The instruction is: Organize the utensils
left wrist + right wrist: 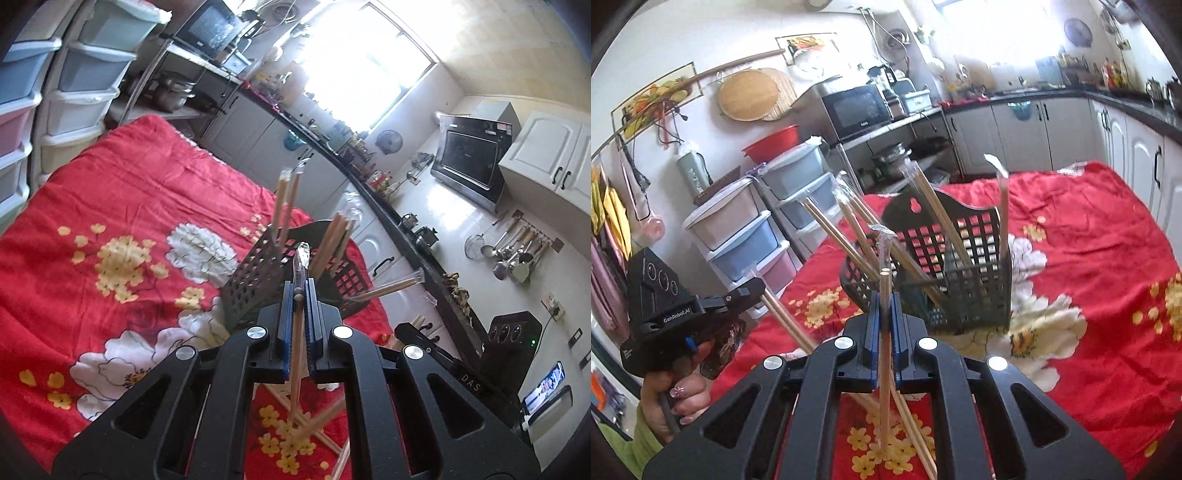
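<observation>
The left hand-held gripper (297, 295) is clenching one wrapped chopstick pair (295, 350) upright, just near the black basket (255, 280). The right hand-held gripper (885, 306) is grasping another chopstick pair (884, 350) the same way. Each should be lifting its pair clear, then lowering it straight into the basket on the red surface (110, 206), I think.

You're in a home kitchen: white cabinet doors (1015, 133) under a dark countertop (1027, 96), black microwave oven (855, 109), steel ladles hanging on the wall (517, 254), pastel plastic drawer towers (753, 229).
</observation>
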Motion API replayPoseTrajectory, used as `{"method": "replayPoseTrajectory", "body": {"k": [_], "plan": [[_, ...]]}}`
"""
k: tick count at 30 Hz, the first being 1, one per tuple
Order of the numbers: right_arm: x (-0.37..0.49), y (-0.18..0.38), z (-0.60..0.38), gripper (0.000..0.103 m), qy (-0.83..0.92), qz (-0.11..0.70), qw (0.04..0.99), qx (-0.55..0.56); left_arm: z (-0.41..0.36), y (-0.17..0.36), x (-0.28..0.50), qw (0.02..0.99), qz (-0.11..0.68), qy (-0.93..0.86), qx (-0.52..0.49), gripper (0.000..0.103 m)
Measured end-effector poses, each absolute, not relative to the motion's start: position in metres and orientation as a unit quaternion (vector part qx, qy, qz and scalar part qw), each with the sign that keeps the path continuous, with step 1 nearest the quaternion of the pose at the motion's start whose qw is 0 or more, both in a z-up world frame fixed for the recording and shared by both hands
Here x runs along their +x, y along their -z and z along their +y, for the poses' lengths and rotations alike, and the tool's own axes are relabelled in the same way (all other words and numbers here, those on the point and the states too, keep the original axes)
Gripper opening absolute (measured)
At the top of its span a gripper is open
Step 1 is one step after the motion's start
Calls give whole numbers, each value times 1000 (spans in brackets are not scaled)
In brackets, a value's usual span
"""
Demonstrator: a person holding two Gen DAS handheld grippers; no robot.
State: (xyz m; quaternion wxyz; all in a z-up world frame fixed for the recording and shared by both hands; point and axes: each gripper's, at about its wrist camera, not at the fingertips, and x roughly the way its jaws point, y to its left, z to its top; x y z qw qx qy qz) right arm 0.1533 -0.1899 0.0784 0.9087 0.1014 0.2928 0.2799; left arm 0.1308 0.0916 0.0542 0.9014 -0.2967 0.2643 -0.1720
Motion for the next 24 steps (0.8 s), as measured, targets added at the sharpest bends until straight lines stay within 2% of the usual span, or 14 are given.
{"method": "replayPoseTrajectory", "body": {"k": [24], "plan": [[142,-125,-199,6,-276,207,936,78,55,-113,143,923,197,210,-255,3]]}}
